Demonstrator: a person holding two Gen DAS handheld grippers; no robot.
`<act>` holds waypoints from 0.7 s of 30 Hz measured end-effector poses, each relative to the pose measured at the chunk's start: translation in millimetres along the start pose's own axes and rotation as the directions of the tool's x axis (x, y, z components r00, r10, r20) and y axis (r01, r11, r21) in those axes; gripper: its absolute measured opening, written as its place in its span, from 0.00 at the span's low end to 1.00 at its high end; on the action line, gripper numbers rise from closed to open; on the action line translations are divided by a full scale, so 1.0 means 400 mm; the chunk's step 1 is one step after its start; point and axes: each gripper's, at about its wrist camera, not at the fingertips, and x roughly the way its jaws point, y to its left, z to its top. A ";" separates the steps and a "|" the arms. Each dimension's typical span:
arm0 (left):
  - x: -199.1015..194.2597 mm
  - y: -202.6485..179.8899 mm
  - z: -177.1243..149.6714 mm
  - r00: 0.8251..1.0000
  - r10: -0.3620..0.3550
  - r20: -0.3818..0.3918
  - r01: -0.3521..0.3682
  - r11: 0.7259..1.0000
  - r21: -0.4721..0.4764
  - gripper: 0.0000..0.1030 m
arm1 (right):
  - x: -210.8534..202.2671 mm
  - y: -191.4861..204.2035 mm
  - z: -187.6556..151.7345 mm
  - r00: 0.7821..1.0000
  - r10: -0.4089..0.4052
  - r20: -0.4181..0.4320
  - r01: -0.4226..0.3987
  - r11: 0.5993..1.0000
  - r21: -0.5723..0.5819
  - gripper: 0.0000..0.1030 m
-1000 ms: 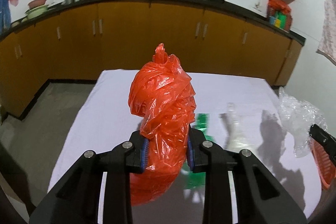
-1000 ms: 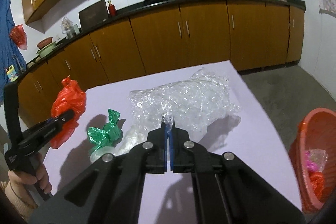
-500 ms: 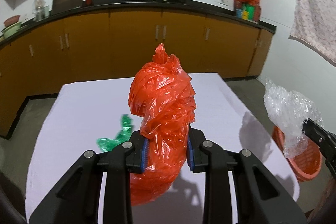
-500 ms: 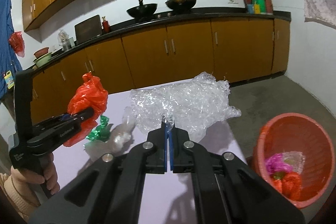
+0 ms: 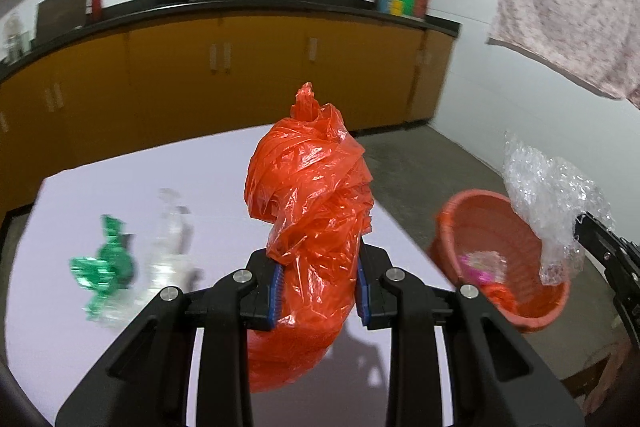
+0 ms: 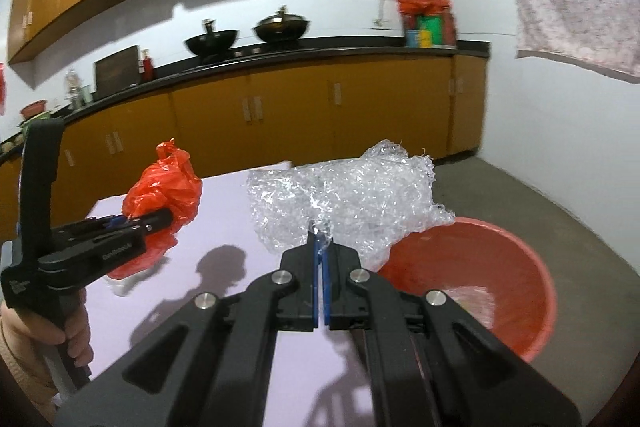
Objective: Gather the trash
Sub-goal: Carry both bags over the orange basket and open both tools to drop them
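While both tongs, left [image 5: 318,287] clamping the red bag [image 5: 312,211] and right [image 6: 320,267] pinching the bubble wrap [image 6: 352,195], near the basket [image 6: 520,267], releasing seems next.

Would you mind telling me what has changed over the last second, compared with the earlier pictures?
Both grippers have swung right, toward the orange basket. The right gripper has carried the clear plastic wrap off the table to the basket's rim. The left gripper follows with the red bag. Both grips are unchanged; the green wrapper stays on the table.

Black left gripper [image 5: 319,287] — blue pads, silver screws; beige sleeve.
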 end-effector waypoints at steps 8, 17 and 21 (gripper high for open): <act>0.072 -0.187 -0.007 0.991 -0.121 -0.050 0.125 0.987 0.105 0.28 | 0.000 -0.172 -0.051 0.994 -0.101 -0.039 0.104 0.991 0.087 0.03; 0.134 -0.316 -0.003 0.975 -0.207 -0.084 0.220 0.956 0.196 0.28 | 0.025 -0.246 -0.070 0.988 -0.143 -0.052 0.148 0.983 0.112 0.03; 0.155 -0.350 -0.006 0.969 -0.224 -0.101 0.241 0.947 0.212 0.28 | 0.039 -0.259 -0.077 0.988 -0.143 -0.059 0.150 0.981 0.123 0.03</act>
